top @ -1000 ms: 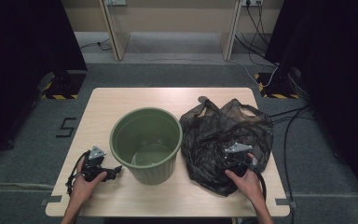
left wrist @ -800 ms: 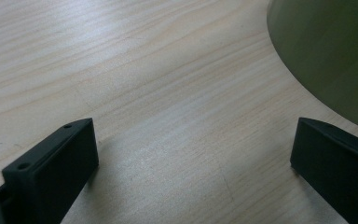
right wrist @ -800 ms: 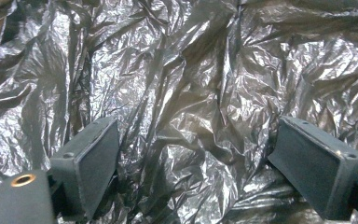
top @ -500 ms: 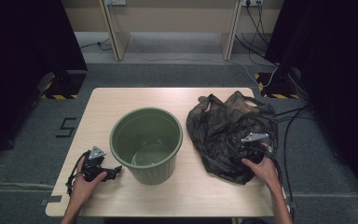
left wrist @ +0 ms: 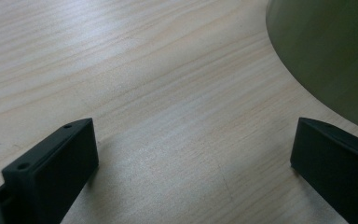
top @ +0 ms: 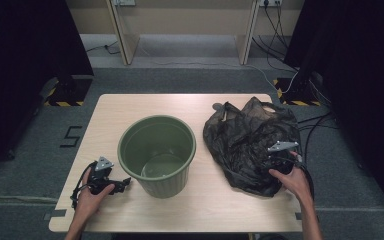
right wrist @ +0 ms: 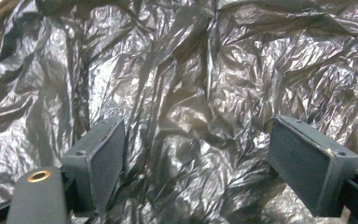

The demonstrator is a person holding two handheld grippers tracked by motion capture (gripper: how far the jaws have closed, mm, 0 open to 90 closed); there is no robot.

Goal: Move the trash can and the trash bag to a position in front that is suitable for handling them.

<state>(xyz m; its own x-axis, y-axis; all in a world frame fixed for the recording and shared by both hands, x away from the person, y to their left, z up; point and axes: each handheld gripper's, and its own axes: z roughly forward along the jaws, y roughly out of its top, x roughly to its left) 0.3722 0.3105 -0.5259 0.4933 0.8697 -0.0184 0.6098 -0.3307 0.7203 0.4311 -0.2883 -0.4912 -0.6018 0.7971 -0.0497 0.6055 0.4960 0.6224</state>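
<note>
Item: black plastic bag (top: 250,142), crumpled, lying on the desk (top: 145,102) right of the green bucket (top: 156,152). Right gripper (top: 275,161) at the bag's near right edge, fingers apart, having just closed a little, only loose film between them. Left gripper (top: 122,182) beside the bucket, fingers apart, holding nothing. Risk: thin film slips or tears if pinched shallowly; dragging the bag could tip the bucket.

bins: one green bin (top: 157,154) | bags: one black plastic bag (top: 250,140) | tables: one wooden table (top: 145,107)
</note>
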